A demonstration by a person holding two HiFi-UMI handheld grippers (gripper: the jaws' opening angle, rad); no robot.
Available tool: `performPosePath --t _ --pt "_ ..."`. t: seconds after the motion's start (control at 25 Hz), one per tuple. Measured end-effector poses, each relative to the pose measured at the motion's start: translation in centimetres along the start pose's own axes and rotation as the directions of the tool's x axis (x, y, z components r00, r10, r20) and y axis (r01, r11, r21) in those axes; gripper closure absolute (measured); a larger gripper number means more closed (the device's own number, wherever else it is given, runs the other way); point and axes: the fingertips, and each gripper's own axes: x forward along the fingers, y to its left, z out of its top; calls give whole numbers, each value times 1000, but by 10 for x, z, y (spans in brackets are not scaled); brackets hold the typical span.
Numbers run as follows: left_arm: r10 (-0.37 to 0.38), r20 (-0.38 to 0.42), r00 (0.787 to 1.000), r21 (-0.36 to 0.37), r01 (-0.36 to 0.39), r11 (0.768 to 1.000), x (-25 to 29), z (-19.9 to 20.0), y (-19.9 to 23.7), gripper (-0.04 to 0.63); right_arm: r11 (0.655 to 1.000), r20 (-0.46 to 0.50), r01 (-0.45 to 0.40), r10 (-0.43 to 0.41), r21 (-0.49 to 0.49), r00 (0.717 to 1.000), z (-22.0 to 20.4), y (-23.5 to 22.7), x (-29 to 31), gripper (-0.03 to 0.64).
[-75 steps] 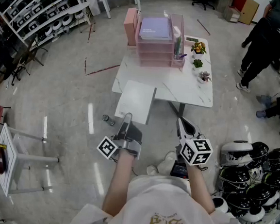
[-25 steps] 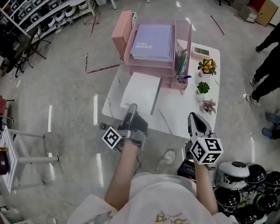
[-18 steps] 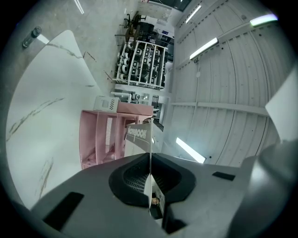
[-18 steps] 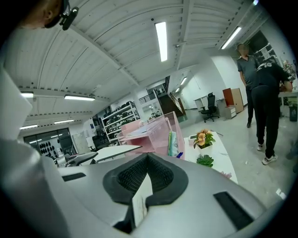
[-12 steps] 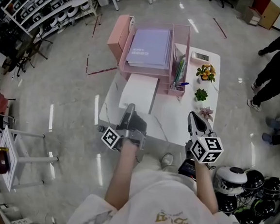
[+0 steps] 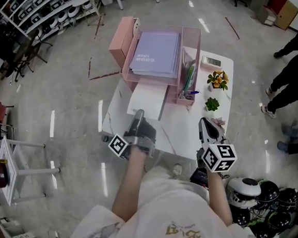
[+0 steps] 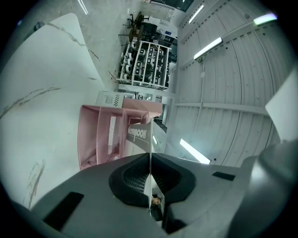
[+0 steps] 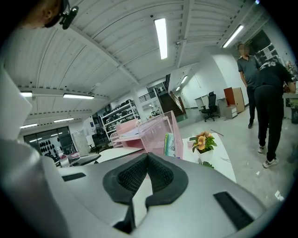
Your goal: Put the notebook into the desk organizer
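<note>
Left tool pinching near edge of white notebook, held flat above surface. Pink desk organizer directly ahead, purple notebook on its top tray. Right tool pressed together, empty. Small potted plants just ahead of it, pen compartment ahead-left.
</note>
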Motion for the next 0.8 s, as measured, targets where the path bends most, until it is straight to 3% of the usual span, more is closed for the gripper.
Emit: performPosePath --t 0.8 --pt "85 7 996 -2 -85 996 30 19 41 569 1000 -66 -4 5 14 998 -7 -10 50 609"
